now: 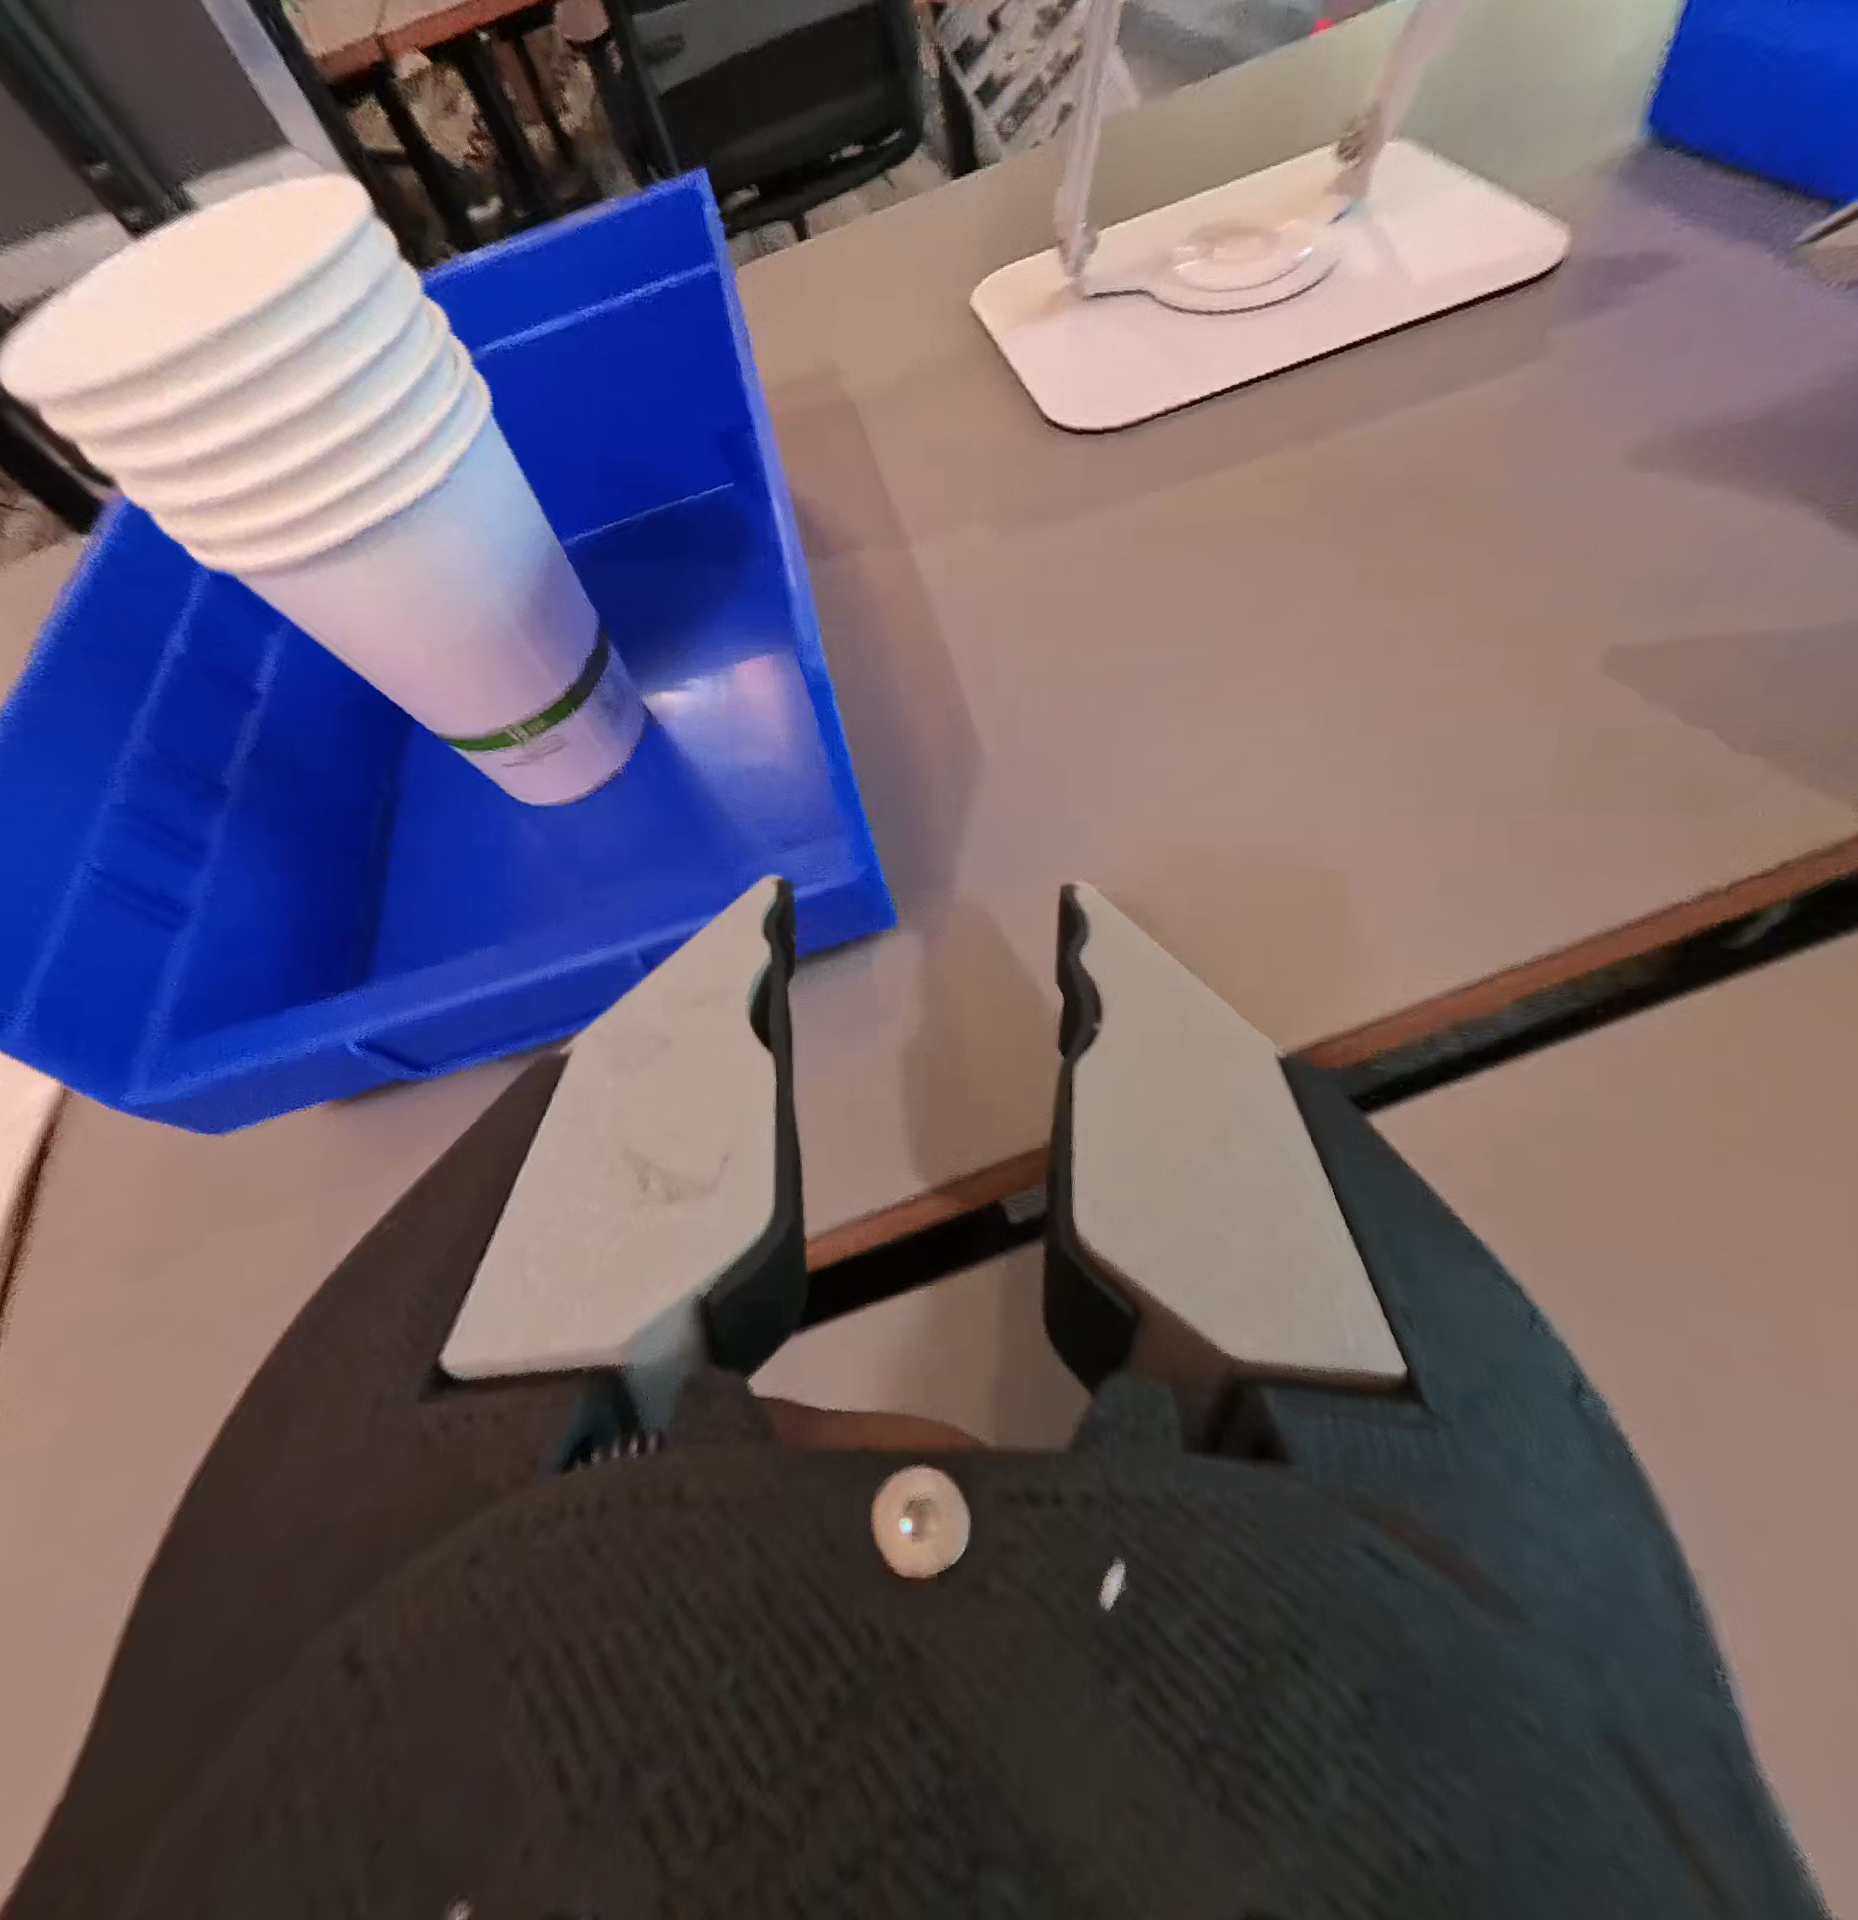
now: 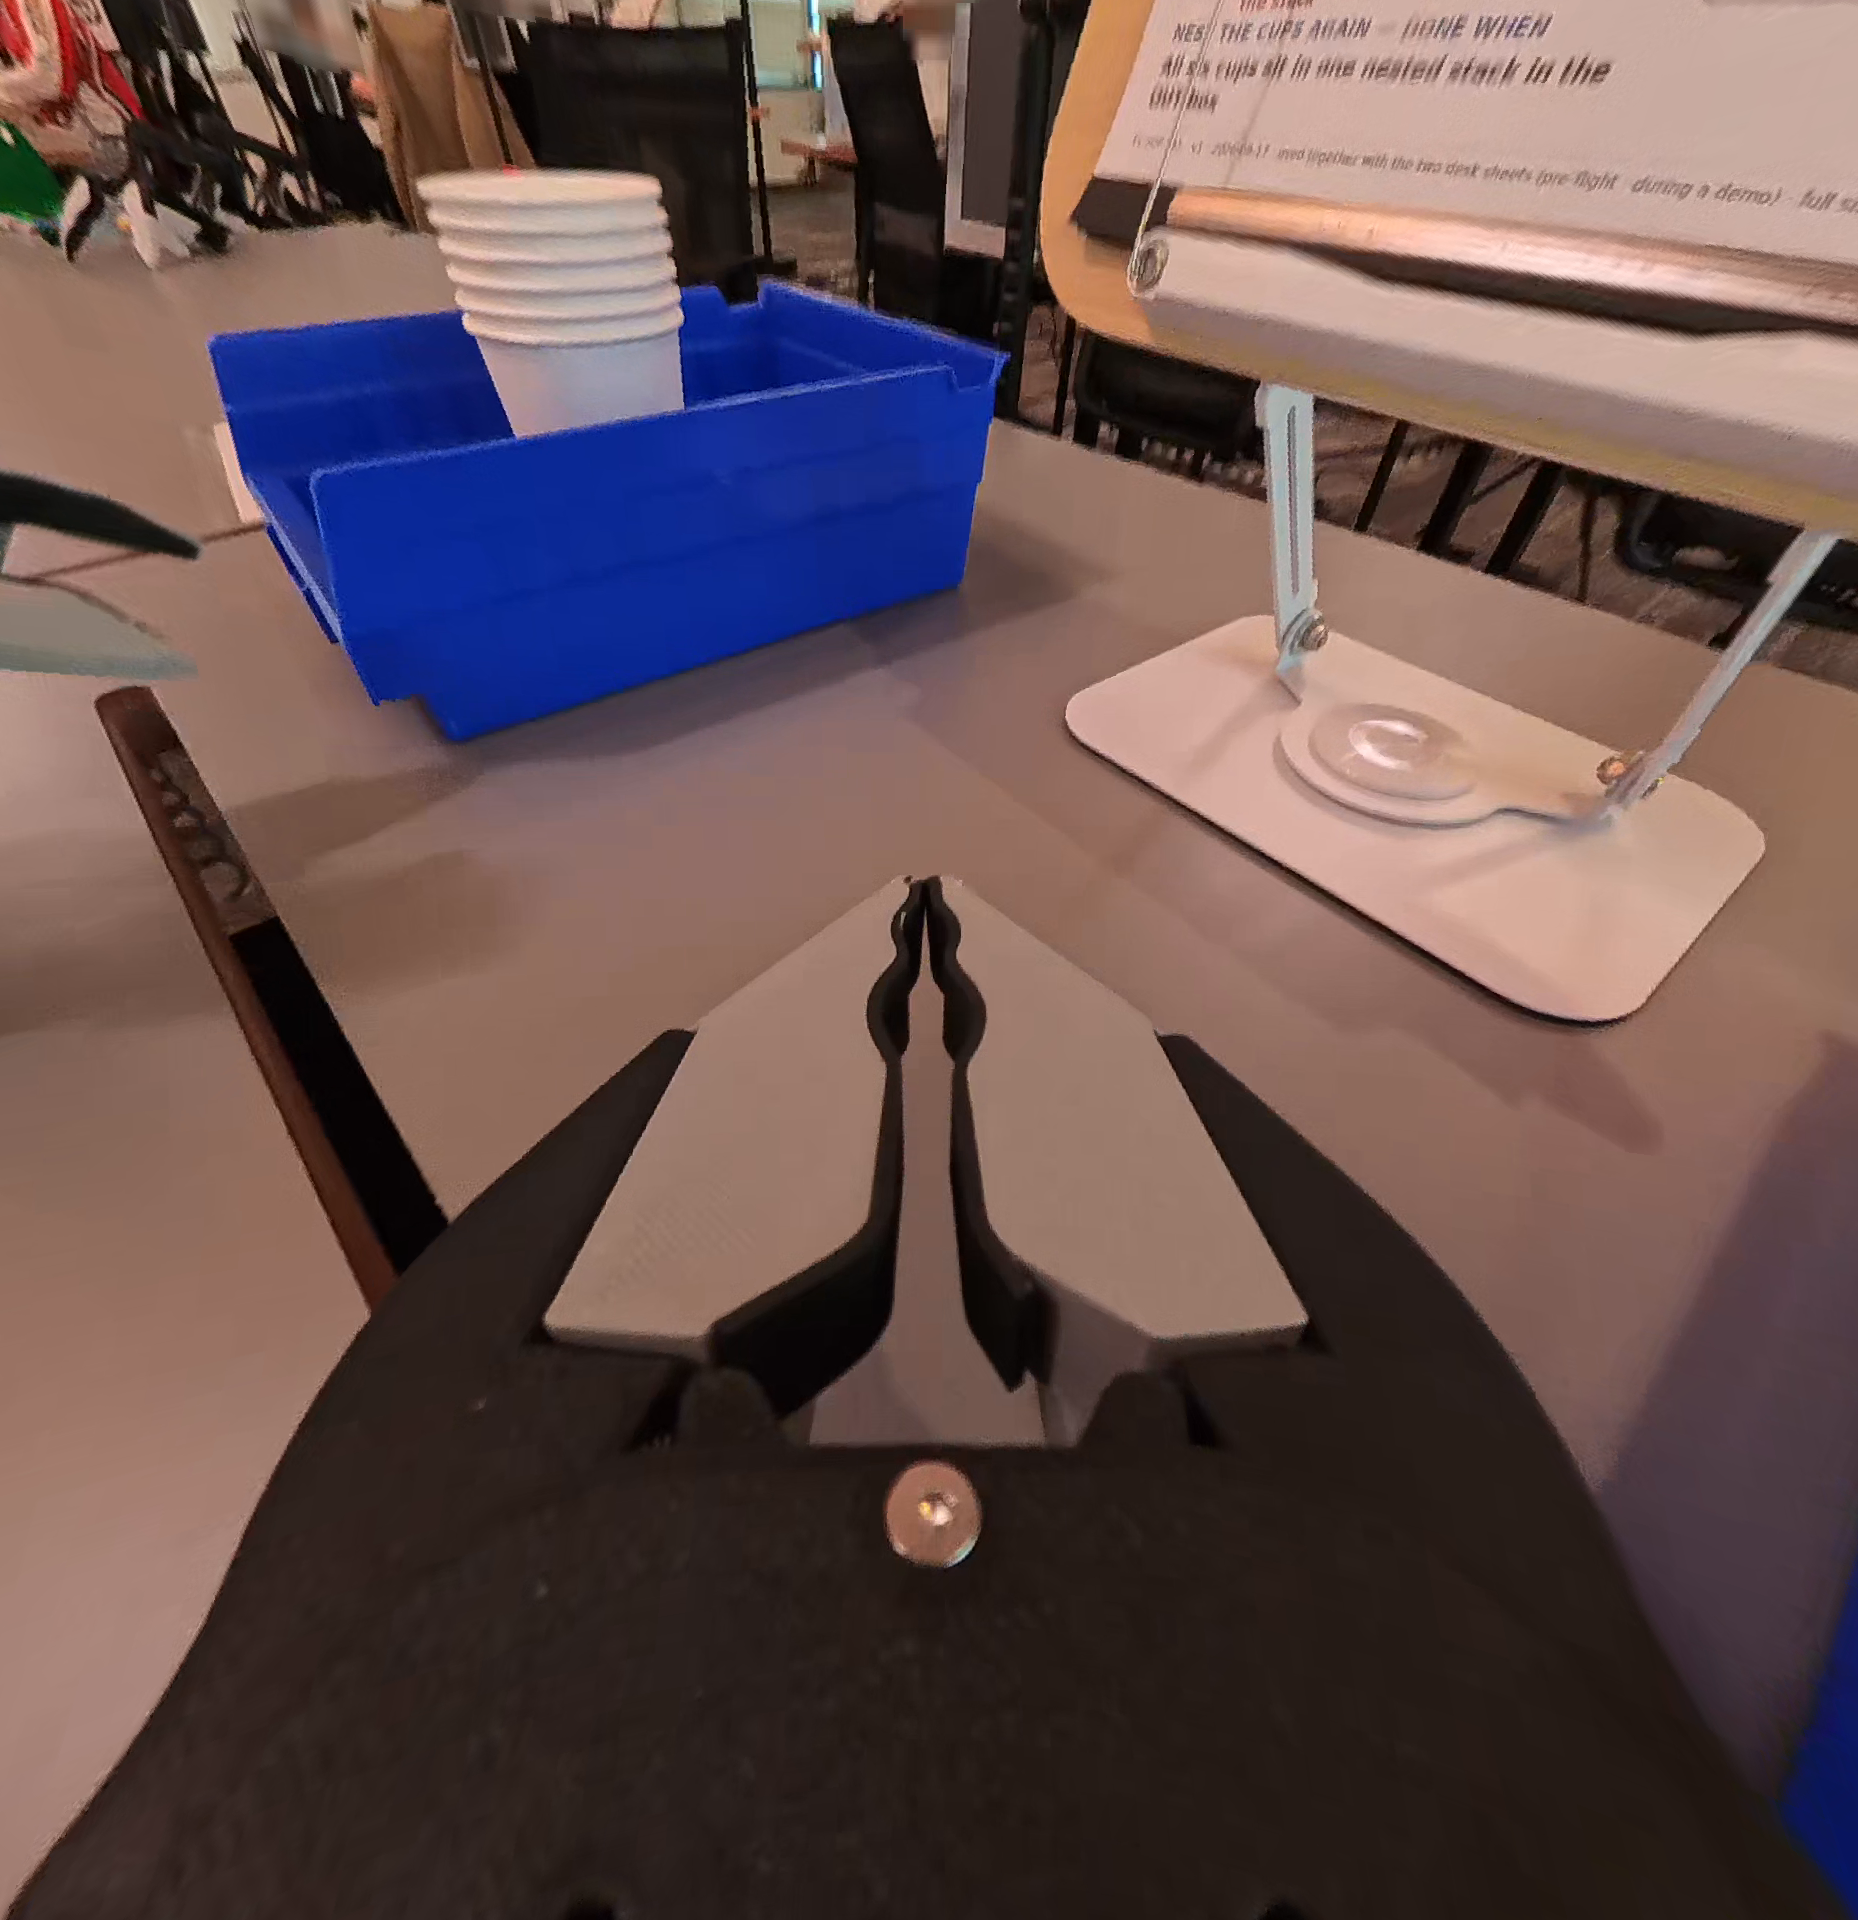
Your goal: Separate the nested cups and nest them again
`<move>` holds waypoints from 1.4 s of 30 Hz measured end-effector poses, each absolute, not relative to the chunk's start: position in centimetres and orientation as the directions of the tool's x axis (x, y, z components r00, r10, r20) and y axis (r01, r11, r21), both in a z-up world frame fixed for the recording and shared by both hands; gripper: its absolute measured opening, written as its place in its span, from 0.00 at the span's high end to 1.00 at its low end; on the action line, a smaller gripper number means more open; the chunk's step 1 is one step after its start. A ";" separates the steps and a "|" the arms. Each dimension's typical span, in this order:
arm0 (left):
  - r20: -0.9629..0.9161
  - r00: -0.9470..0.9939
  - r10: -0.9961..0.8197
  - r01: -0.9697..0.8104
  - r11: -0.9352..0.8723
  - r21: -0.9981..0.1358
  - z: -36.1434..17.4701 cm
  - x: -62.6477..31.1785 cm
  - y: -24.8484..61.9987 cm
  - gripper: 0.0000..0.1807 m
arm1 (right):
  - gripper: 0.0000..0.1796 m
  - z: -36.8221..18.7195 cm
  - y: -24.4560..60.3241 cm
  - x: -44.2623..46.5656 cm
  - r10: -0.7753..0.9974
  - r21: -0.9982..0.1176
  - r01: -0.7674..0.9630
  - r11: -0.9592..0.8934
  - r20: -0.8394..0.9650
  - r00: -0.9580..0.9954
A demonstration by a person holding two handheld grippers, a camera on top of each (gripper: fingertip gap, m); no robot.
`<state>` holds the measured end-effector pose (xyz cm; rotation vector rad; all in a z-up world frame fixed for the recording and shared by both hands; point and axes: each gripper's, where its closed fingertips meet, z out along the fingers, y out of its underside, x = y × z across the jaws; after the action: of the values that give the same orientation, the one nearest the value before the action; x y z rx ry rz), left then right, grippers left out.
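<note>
A stack of several nested white paper cups (image 1: 322,488) stands upright inside a blue plastic bin (image 1: 177,883) at the upper left of the left wrist view. The stack (image 2: 572,301) and the bin (image 2: 634,582) also show in the right wrist view, at the back left. My left gripper (image 1: 925,914) is open and empty, above the grey table just right of the bin's near corner. My right gripper (image 2: 927,888) is shut with nothing in it, above the table well in front of the bin. The left gripper's fingers (image 2: 73,582) show at the left edge of the right wrist view.
A white stand base (image 1: 1268,301) with metal legs rests on the table at the back right; in the right wrist view the base (image 2: 1424,831) carries a tilted board with a printed sheet (image 2: 1476,125). A second blue bin (image 1: 1777,94) is at the far right. A table seam (image 1: 1527,966) runs across. There is about 25 cm between the tips of the two grippers. My left gripper is the nearer one to the stack (image 2: 572,301): about 15 cm, against 30 cm. The left camera catches it too, in the left wrist view (image 1: 415,405).
</note>
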<state>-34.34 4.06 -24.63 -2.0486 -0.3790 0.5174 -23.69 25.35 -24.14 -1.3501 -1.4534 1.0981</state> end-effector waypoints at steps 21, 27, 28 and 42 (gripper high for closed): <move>-0.250 0.864 0.436 0.057 -0.580 -0.813 -25.3 -35.1 8.7 0.90 | 1.00 -23.8 24.9 -22.2 0.995 -0.963 0.250 0.096 0.083 -0.061; -0.270 0.867 0.419 0.006 -0.551 -0.835 -20.5 -34.7 7.3 0.82 | 1.00 -25.1 25.5 -22.0 0.998 -0.950 0.307 0.065 0.055 -0.042; -0.272 0.867 0.418 0.001 -0.547 -0.837 -19.9 -34.7 7.0 0.82 | 1.00 -25.2 25.7 -22.0 0.998 -0.948 0.313 0.056 0.048 -0.036; -0.290 0.857 0.426 0.044 -0.621 -0.783 -26.1 -35.6 7.6 1.00 | 1.00 -25.7 26.4 -21.9 1.000 -0.949 0.314 0.005 -0.002 -0.023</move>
<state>-35.58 7.59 -26.06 -2.1873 -0.3395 0.5804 -21.88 26.45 -25.70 -1.4288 -1.4596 1.0564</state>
